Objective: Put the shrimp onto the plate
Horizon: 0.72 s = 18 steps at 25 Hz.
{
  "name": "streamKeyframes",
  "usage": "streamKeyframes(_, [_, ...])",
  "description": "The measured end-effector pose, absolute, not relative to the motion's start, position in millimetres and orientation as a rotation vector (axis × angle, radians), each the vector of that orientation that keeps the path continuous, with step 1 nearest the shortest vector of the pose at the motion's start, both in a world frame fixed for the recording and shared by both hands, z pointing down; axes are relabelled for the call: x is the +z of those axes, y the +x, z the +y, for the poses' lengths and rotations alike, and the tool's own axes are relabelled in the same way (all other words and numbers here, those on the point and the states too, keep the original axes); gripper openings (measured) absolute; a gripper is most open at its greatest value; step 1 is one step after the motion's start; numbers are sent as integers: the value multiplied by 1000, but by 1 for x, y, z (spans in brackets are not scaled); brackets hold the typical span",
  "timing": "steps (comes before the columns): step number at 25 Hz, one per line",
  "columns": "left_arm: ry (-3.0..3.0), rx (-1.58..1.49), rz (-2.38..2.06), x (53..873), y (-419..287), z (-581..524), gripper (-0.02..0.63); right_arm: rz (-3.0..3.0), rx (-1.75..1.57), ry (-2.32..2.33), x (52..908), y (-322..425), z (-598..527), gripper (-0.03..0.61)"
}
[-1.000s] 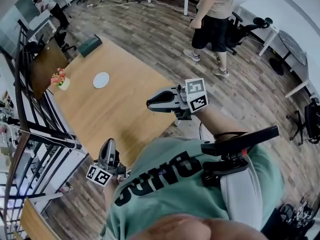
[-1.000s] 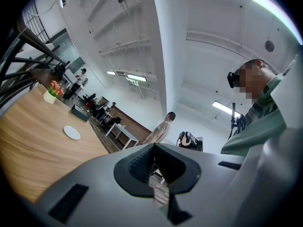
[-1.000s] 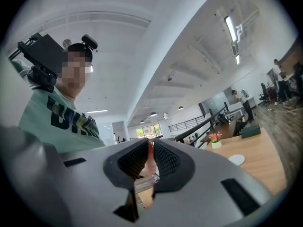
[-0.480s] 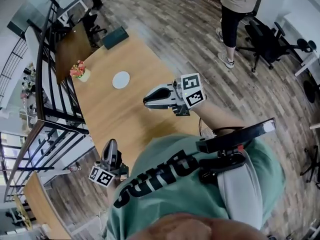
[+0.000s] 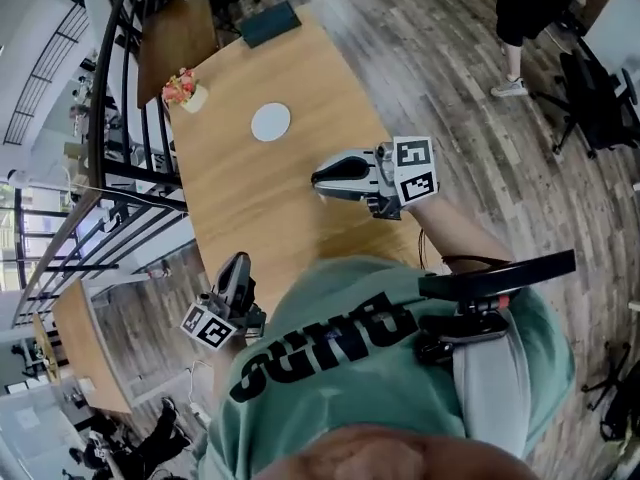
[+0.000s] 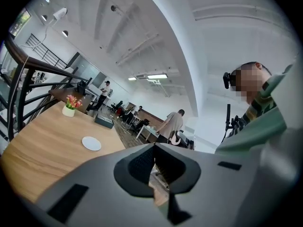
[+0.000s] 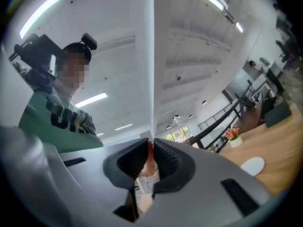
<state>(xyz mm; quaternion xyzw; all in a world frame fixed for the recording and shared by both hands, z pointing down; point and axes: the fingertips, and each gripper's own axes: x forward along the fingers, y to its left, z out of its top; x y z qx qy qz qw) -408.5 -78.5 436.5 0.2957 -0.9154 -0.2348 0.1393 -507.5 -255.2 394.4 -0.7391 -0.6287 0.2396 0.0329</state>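
- What's changed?
- I've swung the right gripper across the counter, nearer the plate. Its jaws are nearly together, pinching the shrimp. The left gripper is closed and empty.
- Meaning?
- Only the set-down remains, I'd judge

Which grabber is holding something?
The right gripper: a pinkish shrimp is pinched between its jaws. The left gripper is shut on nothing.

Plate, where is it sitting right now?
In the head view the white plate lies on the far part of the wooden table, beyond the right gripper and near the flower pot.
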Motion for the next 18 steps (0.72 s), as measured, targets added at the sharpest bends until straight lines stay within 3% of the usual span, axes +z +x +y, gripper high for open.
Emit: streamKeyframes(18, [1121, -728, -2615, 483, -433, 105, 6, -2066, 562, -1997, 395, -488, -71, 40])
